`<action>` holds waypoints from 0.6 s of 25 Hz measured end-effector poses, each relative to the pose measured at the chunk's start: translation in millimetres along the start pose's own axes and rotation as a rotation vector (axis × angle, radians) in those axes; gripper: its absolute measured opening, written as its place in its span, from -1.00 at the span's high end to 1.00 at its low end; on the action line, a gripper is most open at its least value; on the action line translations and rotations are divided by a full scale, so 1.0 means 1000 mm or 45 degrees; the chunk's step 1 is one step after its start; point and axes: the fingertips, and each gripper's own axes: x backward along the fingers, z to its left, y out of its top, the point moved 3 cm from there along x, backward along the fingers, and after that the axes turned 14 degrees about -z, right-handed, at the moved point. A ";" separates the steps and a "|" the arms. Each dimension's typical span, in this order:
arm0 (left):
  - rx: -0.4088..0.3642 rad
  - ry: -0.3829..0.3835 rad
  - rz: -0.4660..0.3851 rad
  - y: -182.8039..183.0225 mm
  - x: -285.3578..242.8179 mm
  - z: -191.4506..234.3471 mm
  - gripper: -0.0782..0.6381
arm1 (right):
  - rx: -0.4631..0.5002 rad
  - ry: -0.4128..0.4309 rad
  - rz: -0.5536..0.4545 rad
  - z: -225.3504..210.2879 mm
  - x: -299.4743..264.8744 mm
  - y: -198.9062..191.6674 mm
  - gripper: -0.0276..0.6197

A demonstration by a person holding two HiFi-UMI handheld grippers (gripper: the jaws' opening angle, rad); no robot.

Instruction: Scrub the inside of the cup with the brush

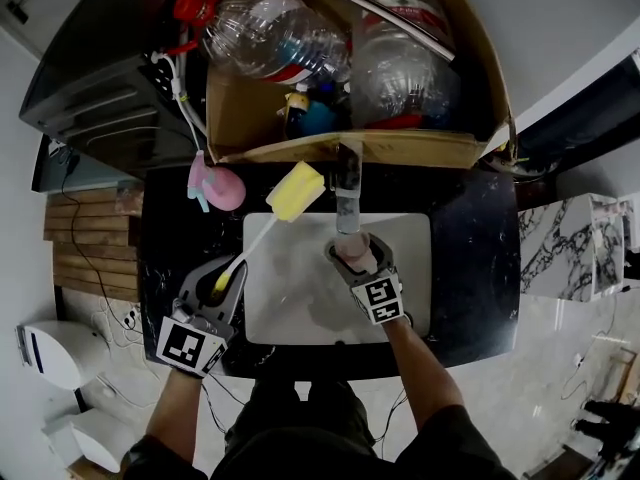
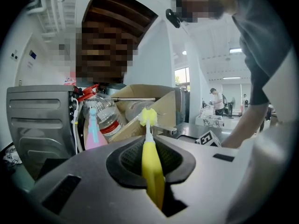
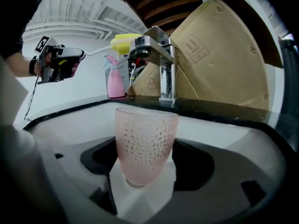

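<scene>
**Brush and cup both in hand, scrubbing not yet begun**

The right gripper (image 1: 355, 256) has its fingers clamped on the base of a translucent pink plastic cup with a dimpled wall (image 3: 145, 143). It holds the cup upright with the mouth open, over the white rectangular sink (image 1: 300, 313) and just in front of the chrome faucet (image 3: 161, 59). No stream of water shows from the spout.

The left gripper (image 1: 226, 280) has its fingers closed on the yellow handle of a long brush with a white stem (image 2: 150, 160). It hangs above the left edge of the sink. The brush's yellow sponge head (image 1: 295, 190) points up and away towards the back of the black counter (image 1: 470, 258), beside a pink spray bottle (image 1: 215, 186) and in front of a cardboard box of clear plastic bottles (image 1: 350, 148).

The head is well apart from the cup's mouth, so nothing of the scrubbing itself appears done; only the two grasps are in place. What seems left is the whole working part: bringing the sponge head across to the cup, lowering it inside, and rubbing the inner wall and bottom. Whether the cup is already wet or soaped cannot be told.
</scene>
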 end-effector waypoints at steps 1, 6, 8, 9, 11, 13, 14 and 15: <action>-0.002 0.000 0.004 -0.002 0.000 0.001 0.68 | -0.001 0.008 0.006 0.001 -0.004 -0.003 -0.18; -0.011 0.010 0.027 -0.012 0.001 0.005 0.68 | -0.005 0.034 0.041 0.006 -0.019 -0.021 -0.18; -0.013 0.015 0.040 -0.015 0.002 0.007 0.68 | -0.005 0.044 0.051 0.008 -0.024 -0.027 -0.18; -0.014 0.017 0.045 -0.017 0.002 0.007 0.68 | -0.004 0.050 0.056 0.010 -0.026 -0.030 -0.18; -0.016 0.020 0.052 -0.020 0.002 0.008 0.68 | -0.001 0.064 0.069 0.012 -0.029 -0.037 -0.18; -0.017 0.022 0.053 -0.022 0.001 0.009 0.68 | 0.006 0.076 0.085 0.013 -0.032 -0.043 -0.18; -0.018 0.024 0.055 -0.023 0.001 0.009 0.68 | 0.009 0.080 0.094 0.014 -0.034 -0.046 -0.18; -0.018 0.026 0.058 -0.024 0.001 0.010 0.68 | 0.010 0.083 0.102 0.014 -0.036 -0.049 -0.18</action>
